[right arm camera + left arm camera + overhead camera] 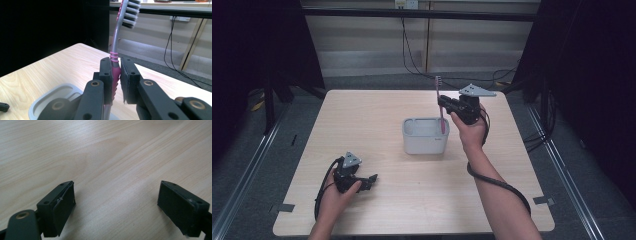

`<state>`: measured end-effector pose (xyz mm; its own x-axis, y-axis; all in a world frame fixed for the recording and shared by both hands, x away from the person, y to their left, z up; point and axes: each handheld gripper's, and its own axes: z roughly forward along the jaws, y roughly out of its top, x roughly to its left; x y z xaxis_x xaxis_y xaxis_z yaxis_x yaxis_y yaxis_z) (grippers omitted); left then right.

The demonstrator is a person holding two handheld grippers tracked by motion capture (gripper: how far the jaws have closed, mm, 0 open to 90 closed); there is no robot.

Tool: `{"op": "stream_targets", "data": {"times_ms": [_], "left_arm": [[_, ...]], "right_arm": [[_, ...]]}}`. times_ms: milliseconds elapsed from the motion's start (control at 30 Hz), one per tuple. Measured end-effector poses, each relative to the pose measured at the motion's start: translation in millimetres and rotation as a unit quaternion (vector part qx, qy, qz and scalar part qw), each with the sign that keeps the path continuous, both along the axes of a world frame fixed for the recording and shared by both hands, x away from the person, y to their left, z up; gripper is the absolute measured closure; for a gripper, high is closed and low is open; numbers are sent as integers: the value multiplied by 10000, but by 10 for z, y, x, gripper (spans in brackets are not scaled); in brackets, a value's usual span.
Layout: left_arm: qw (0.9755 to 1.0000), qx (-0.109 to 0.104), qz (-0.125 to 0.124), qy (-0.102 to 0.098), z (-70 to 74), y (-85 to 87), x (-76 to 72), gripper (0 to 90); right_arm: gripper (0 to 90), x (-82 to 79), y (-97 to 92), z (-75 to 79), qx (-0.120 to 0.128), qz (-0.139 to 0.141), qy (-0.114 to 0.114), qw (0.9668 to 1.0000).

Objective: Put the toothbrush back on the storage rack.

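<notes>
A pink and grey toothbrush (441, 105) stands upright, bristle head up, with its lower end inside the right part of a light grey holder (424, 135) at mid table. My right gripper (446, 102) is shut on the brush's pink handle; in the right gripper view the pads (107, 75) pinch the handle (114, 72) and the bristles (131, 13) rise above. My left gripper (371, 180) lies low on the table at the front left, held by a hand, open with nothing between its jaws. Its fingers (60, 205) frame bare wood.
The wooden table (377, 107) has bare wood all around the holder. The holder's rim (43, 102) shows below my right gripper. Cables (412, 60) hang at the back wall, and dark curtains flank both sides.
</notes>
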<state>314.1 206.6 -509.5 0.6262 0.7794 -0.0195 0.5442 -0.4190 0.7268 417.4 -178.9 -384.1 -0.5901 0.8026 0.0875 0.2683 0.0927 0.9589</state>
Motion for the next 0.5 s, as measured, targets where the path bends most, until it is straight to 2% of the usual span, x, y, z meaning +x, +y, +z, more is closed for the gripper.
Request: {"op": "stream_targets", "data": {"times_ms": [500], "left_arm": [[10000, 2, -2, 0, 0, 0, 0, 139]], "right_arm": [[804, -44, -18, -102, -7, 93, -12, 10000]]}}
